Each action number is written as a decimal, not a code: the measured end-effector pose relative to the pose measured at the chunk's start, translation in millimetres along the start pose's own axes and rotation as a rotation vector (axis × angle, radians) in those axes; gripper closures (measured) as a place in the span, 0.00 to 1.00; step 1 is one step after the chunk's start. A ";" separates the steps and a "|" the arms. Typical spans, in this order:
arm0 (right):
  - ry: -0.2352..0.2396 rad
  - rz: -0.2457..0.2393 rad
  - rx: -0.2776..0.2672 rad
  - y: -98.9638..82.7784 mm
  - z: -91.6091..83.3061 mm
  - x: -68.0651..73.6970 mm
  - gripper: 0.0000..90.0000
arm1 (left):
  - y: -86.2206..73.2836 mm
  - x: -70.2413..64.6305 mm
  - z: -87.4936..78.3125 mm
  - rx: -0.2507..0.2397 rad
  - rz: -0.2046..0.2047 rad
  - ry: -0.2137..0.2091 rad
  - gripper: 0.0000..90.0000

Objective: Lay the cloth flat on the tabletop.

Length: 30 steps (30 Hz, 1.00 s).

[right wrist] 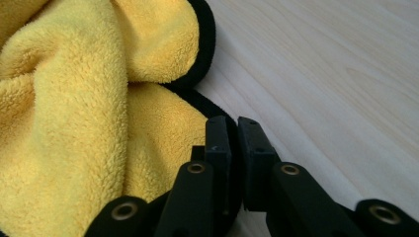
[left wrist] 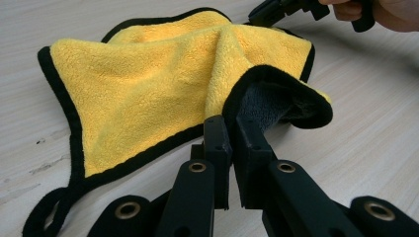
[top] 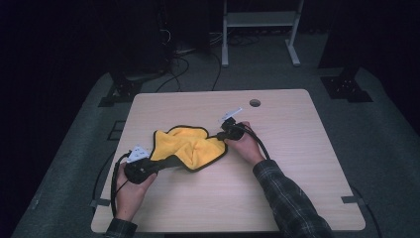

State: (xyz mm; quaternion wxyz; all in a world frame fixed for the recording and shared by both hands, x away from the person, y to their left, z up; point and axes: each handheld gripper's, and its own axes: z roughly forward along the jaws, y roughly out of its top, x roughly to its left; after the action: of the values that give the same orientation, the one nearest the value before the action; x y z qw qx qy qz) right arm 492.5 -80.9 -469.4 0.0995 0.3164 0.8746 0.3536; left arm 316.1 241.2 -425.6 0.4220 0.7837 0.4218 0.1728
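Cloth (top: pixel 190 147) lies bunched mid-counter (top: pixel 297 198) between both hands, left fingers (left wrist: pixel 217 143) clenched on its near-left hem, right fingers (right wrist: pixel 220 143) clenched on its opposite far-right hem.

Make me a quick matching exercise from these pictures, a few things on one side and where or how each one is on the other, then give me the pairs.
Things:
1. yellow cloth
2. left tongs
3. right tongs
4. round hole

Descriptions:
A. shut on the cloth's near left edge
B. in the table, near its far edge
C. rumpled, black-trimmed, lying mid-table
D. shut at the cloth's right edge

Pairs: 1-C, 2-A, 3-D, 4-B
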 end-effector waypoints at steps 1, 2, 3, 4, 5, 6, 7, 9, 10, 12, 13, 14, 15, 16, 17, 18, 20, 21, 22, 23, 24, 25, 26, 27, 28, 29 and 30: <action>-0.009 0.007 0.006 -0.2 -1.2 0.2 0.94 | 0.0 0.5 -0.2 -0.001 0.000 0.000 0.94; -0.018 0.002 0.011 -0.7 -2.6 0.4 0.94 | 0.0 1.0 -0.5 -0.001 -0.003 0.002 0.94; -0.026 -0.001 0.016 -1.7 -4.5 0.5 0.95 | 0.1 1.7 -1.0 -0.002 -0.004 0.004 0.94; -0.031 0.005 0.014 -3.2 -6.5 0.4 0.95 | 0.4 2.7 -1.2 -0.005 -0.007 0.004 0.94; -0.036 0.006 0.010 -5.1 -9.5 -1.0 0.95 | 0.9 4.1 -1.6 -0.007 -0.008 0.003 0.94; -0.036 0.016 -0.001 -6.9 -13.4 -2.6 0.95 | 1.6 5.3 -2.0 -0.010 -0.011 0.008 0.94; -0.035 0.028 -0.009 -8.5 -18.1 -4.3 0.95 | 2.6 6.4 -2.2 -0.012 -0.017 0.008 0.94; -0.046 0.036 -0.016 -11.6 -29.8 -9.0 0.95 | 5.4 9.4 -2.6 -0.024 -0.022 0.012 0.95; -0.051 0.039 -0.020 -12.5 -34.3 -10.4 0.95 | 6.9 10.3 -2.8 -0.027 -0.029 0.011 0.95; -0.064 0.046 -0.036 -15.6 -47.3 -14.6 0.95 | 10.4 12.2 -2.8 -0.036 -0.026 0.014 0.95; -0.073 0.050 -0.040 -17.4 -54.2 -16.4 0.95 | 12.1 12.7 -2.7 -0.041 -0.027 0.015 0.95; -0.086 0.051 -0.047 -19.7 -61.2 -18.6 0.95 | 14.1 13.3 -2.4 -0.044 -0.026 0.015 0.95; -0.095 0.055 -0.048 -22.5 -68.6 -20.9 0.95 | 17.0 13.6 -1.5 -0.053 -0.028 0.012 0.95; -0.112 0.061 -0.054 -27.5 -79.5 -24.6 0.95 | 19.2 13.6 -0.9 -0.054 -0.029 0.010 0.95; -0.121 0.070 -0.062 -31.1 -87.1 -27.6 0.95 | 21.4 13.6 0.2 -0.061 -0.026 0.009 0.95; -0.126 0.081 -0.074 -34.9 -95.1 -30.8 0.95 | 23.7 13.2 1.1 -0.065 -0.024 0.008 0.95; -0.145 0.105 -0.094 -41.2 -108.9 -35.1 0.95 | 27.7 11.4 3.0 -0.072 -0.027 0.004 0.95; -0.153 0.113 -0.109 -45.0 -117.0 -37.4 0.95 | 30.0 10.5 4.1 -0.076 -0.022 0.001 0.95; -0.161 0.123 -0.122 -48.6 -124.9 -38.9 0.95 | 32.3 9.7 5.3 -0.078 -0.015 -0.004 0.95; -0.171 0.131 -0.131 -52.2 -132.8 -40.3 0.95 | 34.7 8.3 6.6 -0.082 -0.013 -0.005 0.95; -0.178 0.134 -0.143 -55.9 -140.3 -41.6 0.95 | 37.3 7.3 7.6 -0.078 -0.007 -0.009 0.95; -0.188 0.138 -0.155 -59.5 -148.0 -42.6 0.95 | 39.7 6.4 8.9 -0.082 -0.002 -0.012 0.95; -0.196 0.147 -0.167 -63.1 -155.7 -43.6 0.95 | 42.2 5.7 10.3 -0.088 -0.001 -0.015 0.95; -0.206 0.147 -0.177 -66.5 -163.4 -44.6 0.95 | 44.2 5.2 11.2 -0.092 -0.001 -0.016 0.95; -0.212 0.149 -0.186 -68.9 -169.1 -45.1 0.95 | 47.5 4.4 12.5 -0.099 0.000 -0.021 0.95; -0.218 0.154 -0.204 -72.9 -178.7 -45.9 0.95 | 50.5 3.7 13.0 -0.103 0.003 -0.022 0.95; -0.221 0.159 -0.222 -75.8 -186.3 -45.8 0.95 | 53.4 2.8 13.6 -0.110 0.005 -0.027 0.95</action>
State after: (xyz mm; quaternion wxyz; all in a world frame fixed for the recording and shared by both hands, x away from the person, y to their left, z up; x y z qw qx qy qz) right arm 417.5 -254.6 -387.3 0.2010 0.4084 0.7862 0.4179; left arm 353.7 221.0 -390.6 0.4695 0.7626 0.4041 0.1862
